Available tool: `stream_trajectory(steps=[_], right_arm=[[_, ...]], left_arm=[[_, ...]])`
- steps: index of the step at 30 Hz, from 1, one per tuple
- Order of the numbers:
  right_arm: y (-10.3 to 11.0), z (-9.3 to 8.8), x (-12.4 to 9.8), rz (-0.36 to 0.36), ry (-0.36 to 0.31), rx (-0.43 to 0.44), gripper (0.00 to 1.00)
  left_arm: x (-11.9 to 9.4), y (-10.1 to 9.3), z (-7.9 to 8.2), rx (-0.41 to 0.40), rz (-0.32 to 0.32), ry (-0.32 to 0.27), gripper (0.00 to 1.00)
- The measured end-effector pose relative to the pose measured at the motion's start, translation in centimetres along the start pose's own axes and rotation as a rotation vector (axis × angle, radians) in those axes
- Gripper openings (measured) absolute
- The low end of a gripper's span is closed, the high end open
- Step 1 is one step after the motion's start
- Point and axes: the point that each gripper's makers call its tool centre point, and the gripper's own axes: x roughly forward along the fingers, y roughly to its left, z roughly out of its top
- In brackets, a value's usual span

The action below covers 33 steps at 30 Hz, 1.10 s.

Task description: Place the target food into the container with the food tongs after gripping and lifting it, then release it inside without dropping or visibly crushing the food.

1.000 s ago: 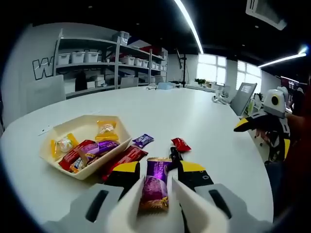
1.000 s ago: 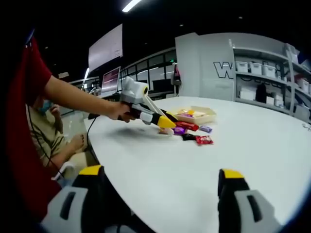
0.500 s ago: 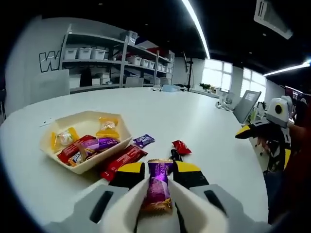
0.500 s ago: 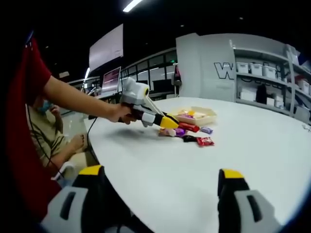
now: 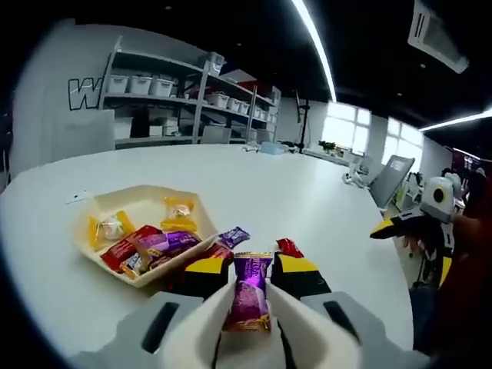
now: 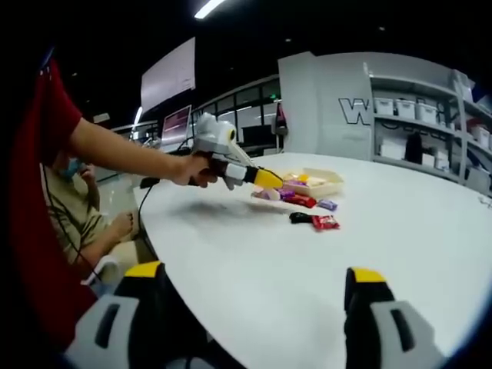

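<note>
My left gripper (image 5: 251, 267) is shut on white food tongs (image 5: 292, 323), whose tips pinch a purple wrapped candy (image 5: 249, 296) held above the table. Just ahead and to the left lies the cream tray (image 5: 86, 244), holding several wrapped candies. In the right gripper view, a hand holds the left gripper (image 6: 264, 179) raised beside the tray (image 6: 329, 187), the purple candy (image 6: 269, 194) hanging at its tip. My right gripper (image 6: 257, 288) stands open with nothing in it, low over the near table edge, and appears in the left gripper view as the right gripper (image 5: 384, 227).
Loose on the white table (image 5: 307, 177) by the tray lie a small purple candy (image 5: 233, 236), a red candy (image 5: 288, 247), a long red bar (image 6: 301, 201) and a black wrapper (image 6: 300, 217). Shelves with bins line the far wall. A seated person is at the left of the right gripper view.
The left gripper has risen off the table with the purple candy in the tongs and shifted toward the tray. The right gripper has stayed put.
</note>
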Motion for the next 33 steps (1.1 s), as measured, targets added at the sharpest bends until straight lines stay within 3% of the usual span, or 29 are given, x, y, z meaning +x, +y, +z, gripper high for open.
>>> stream_trajectory(steps=[11, 22, 24, 27, 33], right_arm=[[-0.4, -0.2, -0.1, -0.007, 0.000, 0.010, 0.96], [-1.2, -0.2, -0.4, -0.020, -0.001, 0.020, 0.96], [-1.4, -0.3, -0.5, -0.025, -0.001, 0.024, 0.96], [-1.6, -0.3, -0.6, -0.033, 0.001, 0.024, 0.96], [-1.8, -0.3, -0.7, -0.036, 0.000, 0.026, 0.96]], left_arm=[[0.6, 2.5, 4.2, 0.031, 0.044, -0.051, 0.22], [1.9, 5.1, 4.6, 0.041, 0.106, -0.036, 0.22], [2.3, 6.3, 4.6, 0.113, 0.155, -0.025, 0.23], [2.3, 7.8, 5.9, 0.248, 0.246, -0.072, 0.25], [1.7, 7.7, 6.4, 0.226, 0.246, -0.091, 0.26]])
